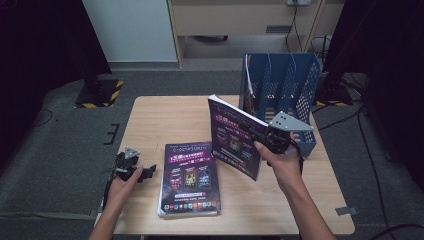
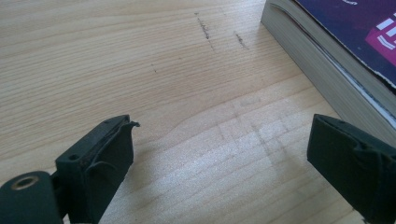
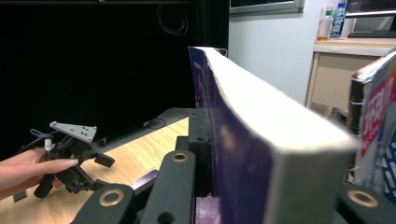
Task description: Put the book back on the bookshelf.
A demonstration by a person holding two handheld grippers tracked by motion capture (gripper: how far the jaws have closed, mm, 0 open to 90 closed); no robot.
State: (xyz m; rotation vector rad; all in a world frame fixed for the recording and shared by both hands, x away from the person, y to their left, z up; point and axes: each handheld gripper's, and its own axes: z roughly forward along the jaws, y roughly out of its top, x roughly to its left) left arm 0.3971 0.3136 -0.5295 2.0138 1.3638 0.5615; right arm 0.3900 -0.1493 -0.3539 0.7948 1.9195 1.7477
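Note:
A thick purple-covered book [image 1: 234, 139] stands upright above the table's middle, with my right gripper [image 1: 256, 133] shut on its right edge. In the right gripper view the same book [image 3: 243, 130] sits clamped between the black jaws of the right gripper [image 3: 275, 186], its white page edge facing me. A stack of matching purple books [image 1: 190, 179] lies flat near the front. My left gripper [image 1: 149, 173] rests low at the table's left edge, open, pointing at the stack. In the left gripper view the left gripper [image 2: 224, 133] has bare wood between its jaws and the stack [image 2: 327, 51] at upper right.
A blue mesh file rack [image 1: 295, 82] stands at the table's back right, with a book [image 1: 248, 102] upright in its leftmost slot. The wooden table [image 1: 160, 120] is bare at back left. Cables and stand bases lie on the grey floor around it.

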